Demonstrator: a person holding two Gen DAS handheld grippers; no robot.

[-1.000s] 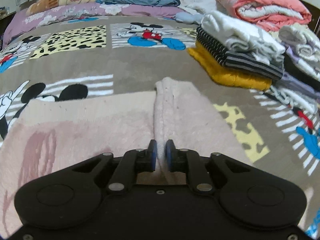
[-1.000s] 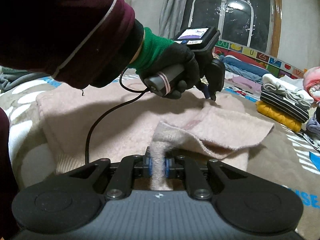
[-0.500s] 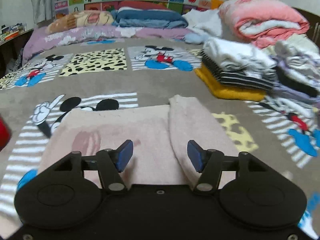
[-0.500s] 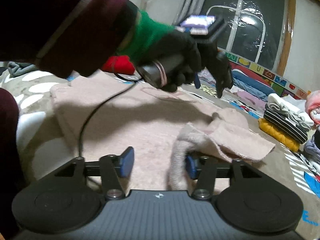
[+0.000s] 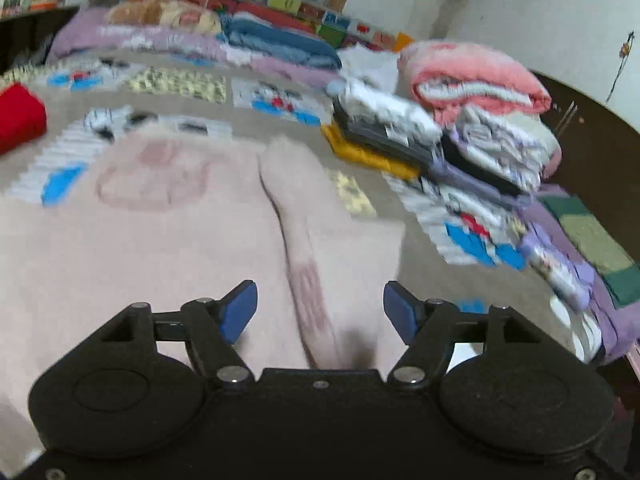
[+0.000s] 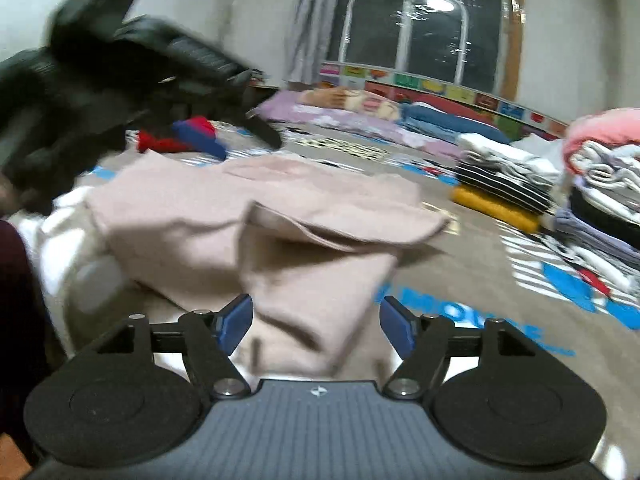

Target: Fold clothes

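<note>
1. Left gripper (image 5: 320, 312), left wrist view: jaws opening, blue pads (image 5: 240, 312) well apart, nothing pinched. Pink sweater (image 5: 160, 232) lies flat on the blanket (image 5: 280, 128) beneath and ahead of the pads; a folded-over sleeve (image 5: 304, 200) runs up the middle between them, not touched by either pad.
2. Same view, writing: none readable; frame is motion-blurred. Blanket print shows cartoon mouse panels, stripes and spotted yellow squares.
3. Same view, surroundings: bed surface. Stack of folded clothes (image 5: 384, 128) to the right of the sweater, yellow piece at the bottom, striped above. Rolled pink blanket (image 5: 472, 76) behind it. More folded pieces (image 5: 500, 156) further right. Red item (image 5: 20, 120) at left edge. Window and coloured panel strip along the back wall.
4. Right gripper (image 6: 316, 324), right wrist view: jaws opening, blue pads (image 6: 234, 322) apart, gripping nothing. Sweater (image 6: 224, 216) lies ahead, its near folded edge between the pads but loose.
5. Same view, writing: blue block letters on the blanket (image 6: 460, 248), partly readable, seem to end "MOUSE".
6. Same view, room: gloved hand (image 6: 80, 92) holding the other gripper at upper left, blurred. Curtain, dark window and a white metal frame behind; folded stack (image 6: 504, 188) at right.
</note>
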